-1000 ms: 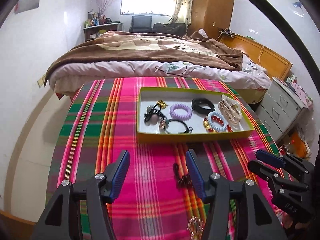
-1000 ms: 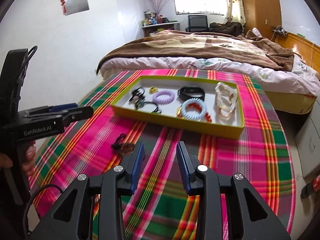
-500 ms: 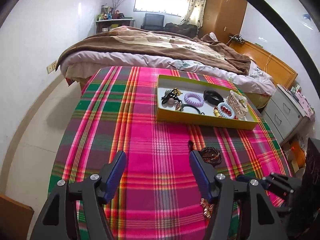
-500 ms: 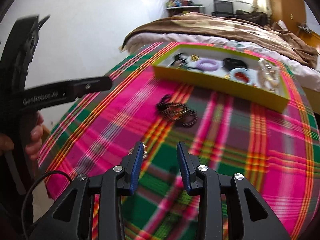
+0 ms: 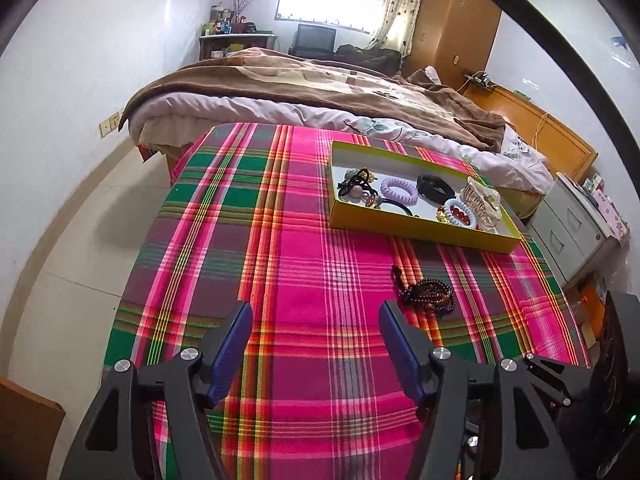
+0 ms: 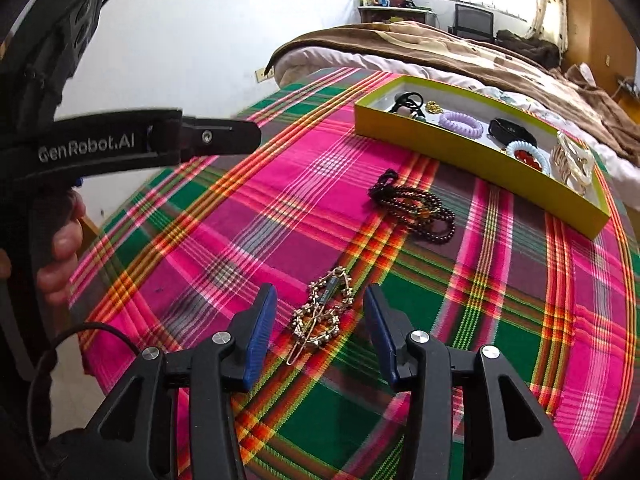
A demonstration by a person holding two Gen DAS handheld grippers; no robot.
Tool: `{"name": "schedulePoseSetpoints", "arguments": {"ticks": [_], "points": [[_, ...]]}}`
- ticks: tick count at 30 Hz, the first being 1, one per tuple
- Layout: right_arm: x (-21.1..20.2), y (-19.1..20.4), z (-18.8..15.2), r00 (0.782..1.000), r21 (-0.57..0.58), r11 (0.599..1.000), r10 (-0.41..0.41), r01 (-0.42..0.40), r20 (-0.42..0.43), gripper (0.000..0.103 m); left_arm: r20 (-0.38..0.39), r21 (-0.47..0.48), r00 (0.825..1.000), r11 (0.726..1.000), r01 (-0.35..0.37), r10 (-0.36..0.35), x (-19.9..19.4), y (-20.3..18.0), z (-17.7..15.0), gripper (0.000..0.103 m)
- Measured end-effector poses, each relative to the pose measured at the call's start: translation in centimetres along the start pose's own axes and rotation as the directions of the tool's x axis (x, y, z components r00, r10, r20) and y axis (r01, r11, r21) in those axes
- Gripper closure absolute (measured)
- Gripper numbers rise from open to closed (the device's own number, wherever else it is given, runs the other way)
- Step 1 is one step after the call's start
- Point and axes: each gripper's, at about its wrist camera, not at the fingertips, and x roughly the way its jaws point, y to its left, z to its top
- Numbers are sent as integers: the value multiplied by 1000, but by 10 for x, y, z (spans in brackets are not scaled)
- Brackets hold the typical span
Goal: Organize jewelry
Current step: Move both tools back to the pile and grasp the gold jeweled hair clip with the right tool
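A gold hair clip (image 6: 320, 314) lies on the plaid cloth between the fingers of my right gripper (image 6: 320, 300); its jaws are opening and the pads stand clear of the clip. Beyond it lies a dark beaded bracelet (image 6: 416, 208), also seen as the bracelet (image 5: 428, 294) just right of my left gripper (image 5: 314, 312), which is open over bare cloth. The yellow-green tray (image 6: 472, 160) (image 5: 420, 236) further back holds hair ties, a claw clip and other pieces.
The table (image 5: 280, 264) carries a pink and green plaid cloth. A bed (image 5: 300, 92) stands behind it and a grey drawer unit (image 5: 576, 224) to the right. A hand (image 6: 60, 240) holds the left gripper's body at the left of the right wrist view.
Both grippers drew back toward the near table edge. The right one came down over the gold hair clip and its jaws widened. The left one's jaws also spread a little.
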Motion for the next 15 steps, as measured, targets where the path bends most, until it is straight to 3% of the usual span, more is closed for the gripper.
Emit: {"name": "schedulePoseSetpoints", "arguments": {"ticks": [4,9,11,12,15], "points": [[1,10,-2,998,-57,997,-58,59,13,57,-6,-6,1000,1000,0,0,1,3,-2,38],[-2,8,-6,998,-45,997,-62,63,25,58,-18,-11,1000,1000,9,-9,5,4,-5,38],[-4,7,-7,997,-44,997,-64,65,30,66,-23,-12,1000,1000,12,-12,7,4,-5,38],[-5,6,-8,997,-40,997,-64,66,33,74,-23,-12,1000,1000,14,-15,8,4,-5,38],[-7,3,-9,998,-26,998,-56,57,37,77,-30,-13,999,1000,21,-21,12,2,-4,38]]}}
